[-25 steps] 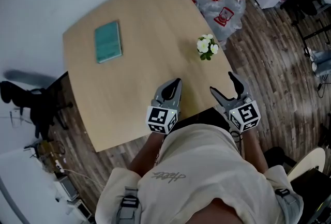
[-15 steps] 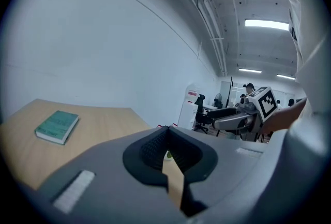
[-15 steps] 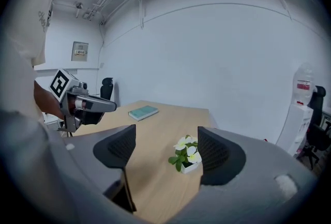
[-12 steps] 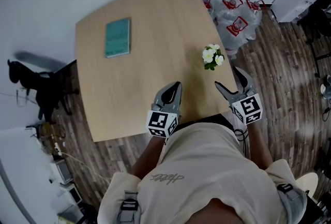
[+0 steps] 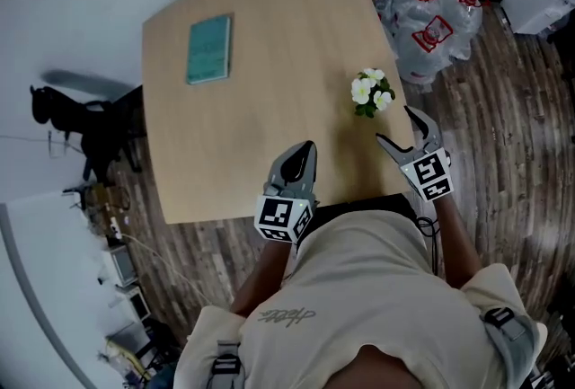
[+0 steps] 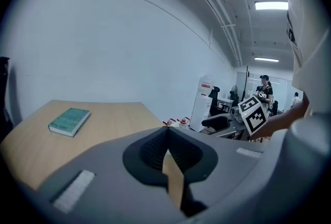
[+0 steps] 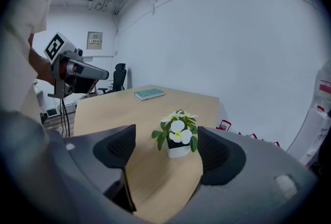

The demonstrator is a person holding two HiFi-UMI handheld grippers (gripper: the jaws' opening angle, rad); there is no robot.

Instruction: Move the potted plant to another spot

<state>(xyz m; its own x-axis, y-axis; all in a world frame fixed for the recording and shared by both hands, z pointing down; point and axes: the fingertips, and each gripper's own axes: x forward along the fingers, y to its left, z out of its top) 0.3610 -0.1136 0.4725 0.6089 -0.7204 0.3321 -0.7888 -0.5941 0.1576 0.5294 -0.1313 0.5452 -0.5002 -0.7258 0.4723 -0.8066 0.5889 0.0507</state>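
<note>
The potted plant (image 5: 370, 93) stands by the right edge of the surface (image 5: 269, 46), just ahead of the right gripper (image 5: 395, 128), its jaws wide apart and empty, the left gripper (image 5: 301, 154) closed on nothing; it looks light, tippy and frail-petalled, so grip the stiff white pot (image 7: 178, 151) low, not the flowers (image 7: 177, 130)

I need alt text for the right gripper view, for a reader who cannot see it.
The right tool has its jaws wide apart and is aimed at a small potted plant with white flowers, which stands upright on a wooden table beyond them, untouched. A teal book lies farther back on the table.
</note>
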